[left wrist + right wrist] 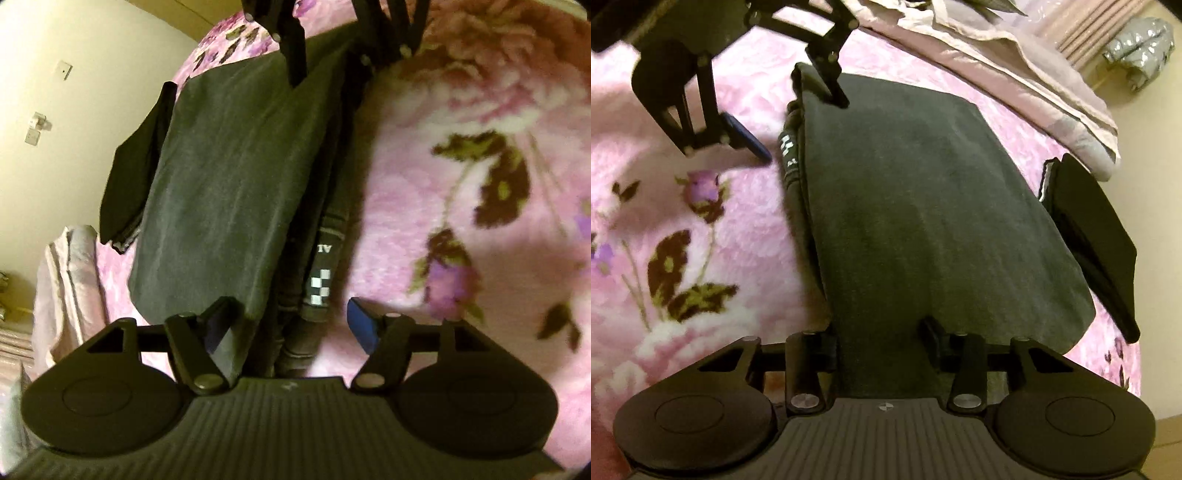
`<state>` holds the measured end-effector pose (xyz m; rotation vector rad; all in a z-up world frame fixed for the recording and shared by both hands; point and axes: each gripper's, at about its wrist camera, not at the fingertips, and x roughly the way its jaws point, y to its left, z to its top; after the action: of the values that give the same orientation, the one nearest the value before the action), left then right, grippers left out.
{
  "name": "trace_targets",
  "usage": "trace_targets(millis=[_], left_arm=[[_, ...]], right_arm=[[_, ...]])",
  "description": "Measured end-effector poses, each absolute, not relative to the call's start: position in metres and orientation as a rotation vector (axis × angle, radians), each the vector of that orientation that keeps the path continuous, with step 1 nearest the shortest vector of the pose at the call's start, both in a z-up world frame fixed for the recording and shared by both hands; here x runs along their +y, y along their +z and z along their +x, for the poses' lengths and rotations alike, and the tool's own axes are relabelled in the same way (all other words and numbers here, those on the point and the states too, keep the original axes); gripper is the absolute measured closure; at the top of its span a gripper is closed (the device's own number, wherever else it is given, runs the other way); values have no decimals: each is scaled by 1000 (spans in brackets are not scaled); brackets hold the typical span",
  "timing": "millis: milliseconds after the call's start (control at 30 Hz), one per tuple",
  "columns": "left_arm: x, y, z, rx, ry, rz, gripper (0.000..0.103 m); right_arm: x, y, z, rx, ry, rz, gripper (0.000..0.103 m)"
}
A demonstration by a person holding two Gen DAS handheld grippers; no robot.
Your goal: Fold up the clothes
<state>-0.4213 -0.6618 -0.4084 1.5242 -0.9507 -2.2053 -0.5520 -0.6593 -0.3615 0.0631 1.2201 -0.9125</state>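
Both grippers are matte black: the left gripper (291, 321) has blue finger pads, ribbed housing, round side discs and silver pivot screws.

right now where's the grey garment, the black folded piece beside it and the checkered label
grey garment (923, 221): right wrist view, middle of its flat top layer
black folded piece (1097, 243): right wrist view, middle of its top face
checkered label (319, 286): left wrist view, on the white squares along the garment's edge
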Motion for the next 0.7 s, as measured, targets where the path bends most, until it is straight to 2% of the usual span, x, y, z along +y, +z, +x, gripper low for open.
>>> trace_targets(millis=[167, 300, 333, 433, 700], left_arm=[[-667, -416, -422, -1057, -2160, 1510, 39], [-678, -409, -430, -890, -2209, 1537, 54], [-681, -405, -430, -849, -2215, 1541, 57], [-687, -398, -432, -767, -2236, 1558, 60], [-691, -393, -432, -733, -2259, 1579, 60]], right_arm=[[-651, -342, -564, 1211, -965, 95, 65], [-647, -346, -564, 1219, -962, 87, 63], [-645, -347, -562, 1219, -970, 86, 58], [-636, -353, -553, 1250, -992, 55, 15], [-631, -372, -542, 1259, -935, -12, 15]])
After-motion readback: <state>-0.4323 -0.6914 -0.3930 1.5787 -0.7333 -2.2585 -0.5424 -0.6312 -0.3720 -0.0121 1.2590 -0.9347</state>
